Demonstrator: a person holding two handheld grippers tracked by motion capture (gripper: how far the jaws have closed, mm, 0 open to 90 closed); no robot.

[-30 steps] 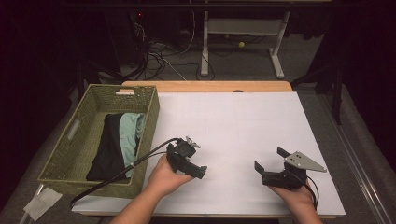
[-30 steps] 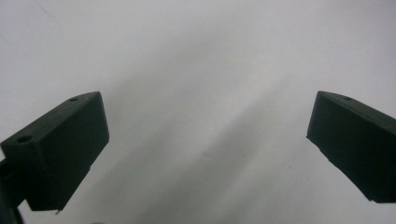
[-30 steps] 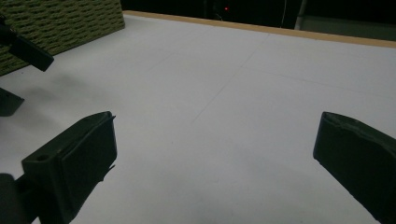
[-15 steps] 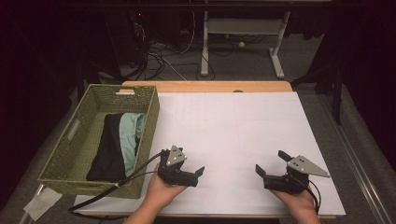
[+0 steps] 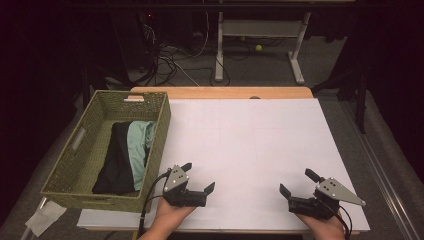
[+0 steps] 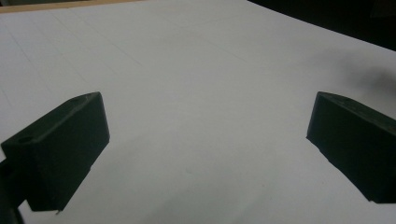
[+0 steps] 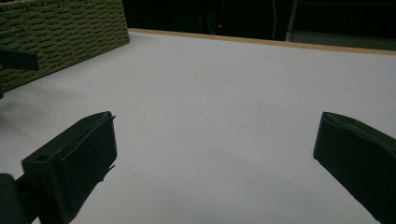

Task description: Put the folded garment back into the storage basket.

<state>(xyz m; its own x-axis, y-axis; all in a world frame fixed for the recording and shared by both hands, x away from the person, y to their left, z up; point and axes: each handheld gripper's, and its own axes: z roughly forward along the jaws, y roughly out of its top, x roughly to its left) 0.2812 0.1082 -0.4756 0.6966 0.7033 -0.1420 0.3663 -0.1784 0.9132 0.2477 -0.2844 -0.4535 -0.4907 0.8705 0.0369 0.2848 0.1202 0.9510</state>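
Left hand-held gripper (image 5: 198,178) is pulling back from basket (image 5: 90,187); both grippers, right (image 5: 296,182) included, are resting jaws apart, likely between garments

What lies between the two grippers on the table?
Nothing: bare white table separates the left gripper and the right gripper in the high view.

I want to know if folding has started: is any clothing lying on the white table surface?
No, the black and teal clothes lie inside the woven basket, beside the white table surface.
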